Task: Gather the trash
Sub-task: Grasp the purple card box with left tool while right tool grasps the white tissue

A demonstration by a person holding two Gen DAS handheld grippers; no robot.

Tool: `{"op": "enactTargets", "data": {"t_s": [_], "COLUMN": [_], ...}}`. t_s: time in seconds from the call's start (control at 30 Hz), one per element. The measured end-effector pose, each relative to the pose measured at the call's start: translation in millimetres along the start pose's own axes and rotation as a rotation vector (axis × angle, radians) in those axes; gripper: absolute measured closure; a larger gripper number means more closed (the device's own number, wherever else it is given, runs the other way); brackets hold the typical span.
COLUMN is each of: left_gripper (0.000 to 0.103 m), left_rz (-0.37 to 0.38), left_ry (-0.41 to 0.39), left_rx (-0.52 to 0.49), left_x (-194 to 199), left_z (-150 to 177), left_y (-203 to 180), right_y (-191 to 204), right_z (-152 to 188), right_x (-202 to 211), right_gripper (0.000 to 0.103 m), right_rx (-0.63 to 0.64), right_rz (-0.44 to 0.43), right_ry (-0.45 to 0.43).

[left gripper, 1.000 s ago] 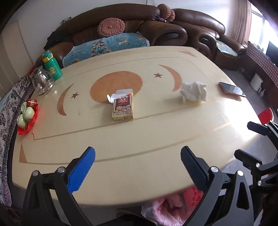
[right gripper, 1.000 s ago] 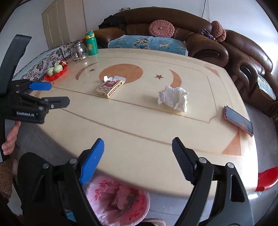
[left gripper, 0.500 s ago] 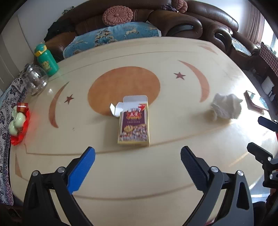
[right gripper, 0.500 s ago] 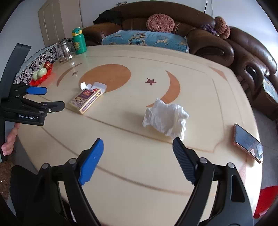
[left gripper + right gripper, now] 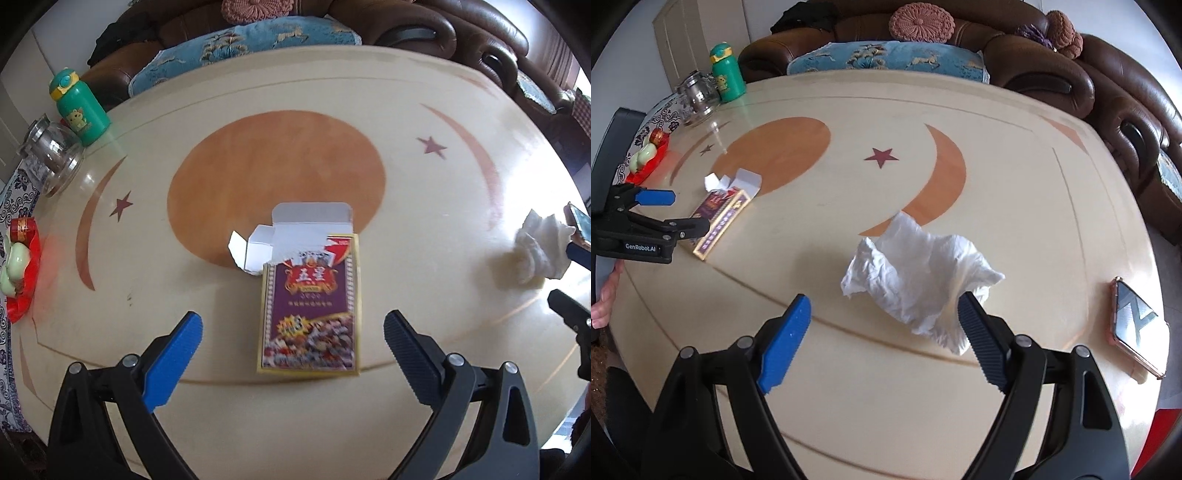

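Observation:
An opened purple and gold card box (image 5: pixel 309 306) with torn white flaps lies flat on the cream table (image 5: pixel 258 424). My left gripper (image 5: pixel 293 332) is open, its fingers on either side of the box's near end, not touching it. A crumpled white tissue (image 5: pixel 916 280) lies on the table. My right gripper (image 5: pixel 882 319) is open, its fingers around the tissue's near edge. The box also shows in the right wrist view (image 5: pixel 722 218), the tissue in the left wrist view (image 5: pixel 543 247).
A green bottle (image 5: pixel 79 110), a glass jar (image 5: pixel 51 158) and a red tray with pale cups (image 5: pixel 20 269) stand at the table's left edge. A phone (image 5: pixel 1137 325) lies at the right edge. A brown sofa (image 5: pixel 1052 74) runs behind the table.
Both grippers have moved forward over the table. The left has closed in on the card box, the right on the tissue. Both stay open.

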State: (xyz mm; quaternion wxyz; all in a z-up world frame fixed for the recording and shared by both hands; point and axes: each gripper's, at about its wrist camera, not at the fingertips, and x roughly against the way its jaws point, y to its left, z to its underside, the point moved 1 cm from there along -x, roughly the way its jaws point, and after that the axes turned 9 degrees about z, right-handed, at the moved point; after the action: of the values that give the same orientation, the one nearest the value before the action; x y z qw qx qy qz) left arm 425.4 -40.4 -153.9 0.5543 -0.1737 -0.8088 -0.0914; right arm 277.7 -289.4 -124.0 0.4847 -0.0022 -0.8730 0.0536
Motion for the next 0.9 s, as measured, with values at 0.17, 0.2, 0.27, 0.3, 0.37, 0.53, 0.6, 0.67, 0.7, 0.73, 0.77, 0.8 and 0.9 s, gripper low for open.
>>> {"op": "enactTargets", "data": {"t_s": [0.17,0.2,0.27,0.3,0.37,0.53,0.6,0.67,0.7,0.73,0.77,0.8,0.9], "left_gripper": [0.007,0.007,0.007,0.007,0.007,0.007,0.007,0.007,0.007,0.007,0.007,0.007,0.007], "left_rz": [-0.007,-0.005,-0.005,0.002,0.004,0.005,0.004,0.002,0.001,-0.004,-0.010,-0.013,-0.016], "left_ry": [0.011,0.013,0.017,0.019,0.018,0.024,0.028,0.034,0.036,0.039,0.040,0.038,0.034], "left_rx": [0.016,0.020,0.026,0.029,0.029,0.023,0.021,0.022,0.022,0.020,0.013,0.011,0.015], "left_x": [-12,-14,-16,-17,-19,-23,-25,-27,-29,-30,-32,-32,-33], "left_z": [-4,-5,-7,-7,-8,-12,-12,-13,-13,-13,-13,-13,-15], "left_y": [8,9,11,12,13,15,15,15,15,14,13,13,14], "right_y": [-1,-1,-1,-1,1,-4,-6,-6,-7,-7,-7,-8,-9], "right_z": [-5,-6,-7,-8,-9,-13,-14,-14,-15,-15,-15,-15,-15], "right_x": [-10,-12,-13,-12,-10,-18,-22,-25,-26,-27,-29,-31,-36], "right_gripper": [0.023,0.023,0.023,0.023,0.023,0.023,0.023,0.023,0.023,0.023,0.023,0.023,0.023], "right_rx": [0.009,0.009,0.013,0.013,0.023,0.011,0.006,0.008,0.008,0.009,0.009,0.005,0.006], "right_rz": [0.004,0.005,0.005,0.005,0.005,-0.009,-0.006,-0.004,-0.004,-0.005,-0.009,-0.010,-0.021], "right_ry": [0.006,0.007,0.009,0.008,0.001,0.018,0.025,0.029,0.029,0.030,0.033,0.036,0.048]}}
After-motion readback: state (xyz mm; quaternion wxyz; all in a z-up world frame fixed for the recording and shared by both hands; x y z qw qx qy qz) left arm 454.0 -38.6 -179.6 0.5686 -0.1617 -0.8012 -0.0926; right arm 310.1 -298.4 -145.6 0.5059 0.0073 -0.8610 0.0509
